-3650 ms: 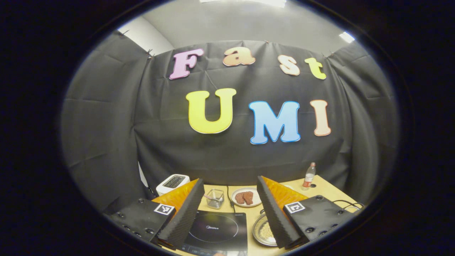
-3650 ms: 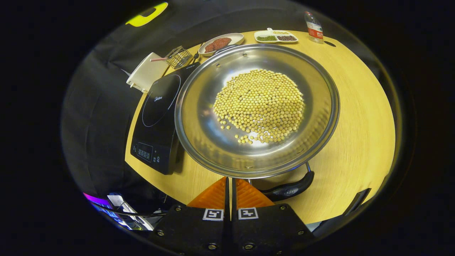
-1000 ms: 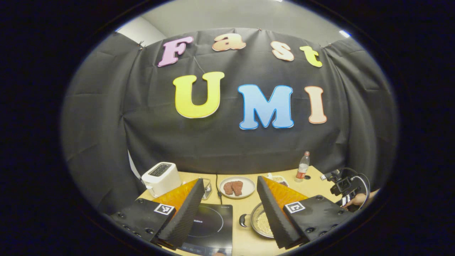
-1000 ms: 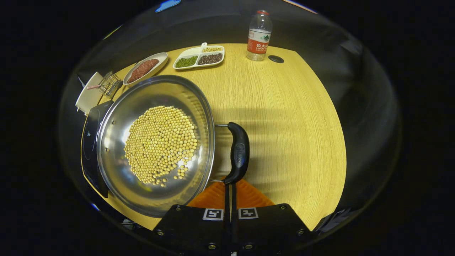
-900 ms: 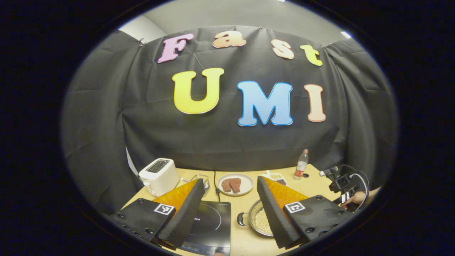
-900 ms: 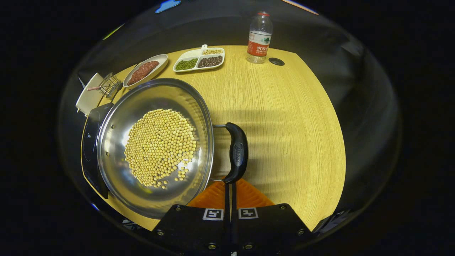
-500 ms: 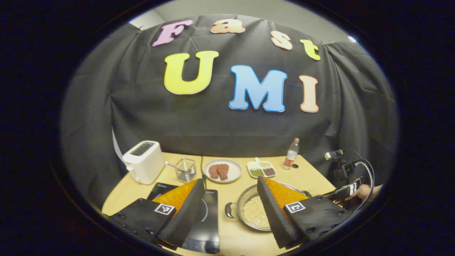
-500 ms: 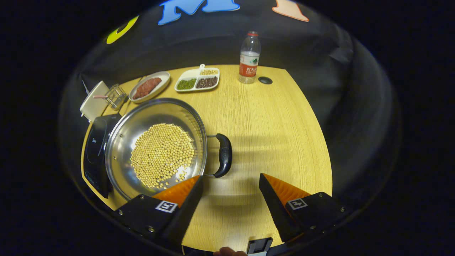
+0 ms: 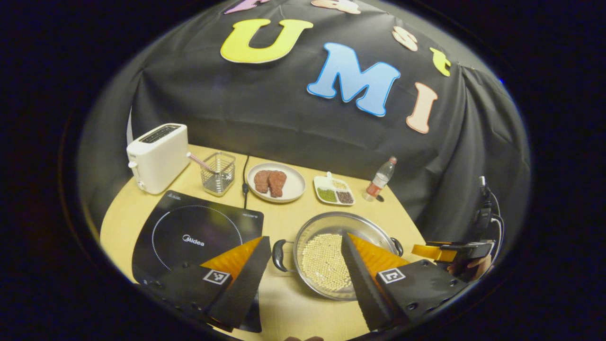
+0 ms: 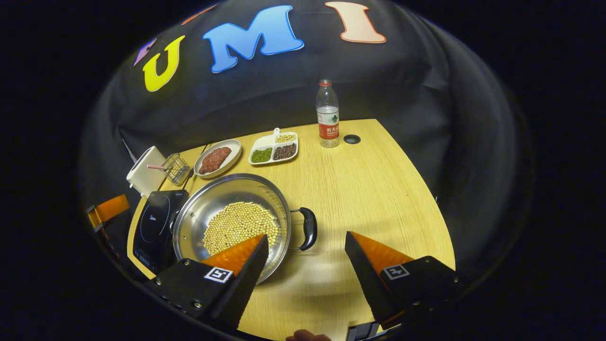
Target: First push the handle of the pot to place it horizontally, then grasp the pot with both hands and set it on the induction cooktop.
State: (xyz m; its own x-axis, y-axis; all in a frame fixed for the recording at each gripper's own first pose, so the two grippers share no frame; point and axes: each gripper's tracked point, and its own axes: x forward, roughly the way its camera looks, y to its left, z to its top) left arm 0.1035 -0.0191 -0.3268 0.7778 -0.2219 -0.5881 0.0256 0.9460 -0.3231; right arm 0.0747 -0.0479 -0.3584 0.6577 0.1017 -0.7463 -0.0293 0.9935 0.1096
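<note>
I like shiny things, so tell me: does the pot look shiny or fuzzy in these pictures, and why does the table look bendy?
In the right gripper view the pot gleams along its steel wall and looks sharp; the table edge curves from the fisheye lens. In the left gripper view the pot is sharp too, and the table bows the same way.

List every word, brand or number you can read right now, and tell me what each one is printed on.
"Midea": printed on the glass of the induction cooktop, inside its ring, in the left gripper view.
Small print at the cooktop's far right corner: too small to read.
Print on the bottle: too small to read in either view.
</note>
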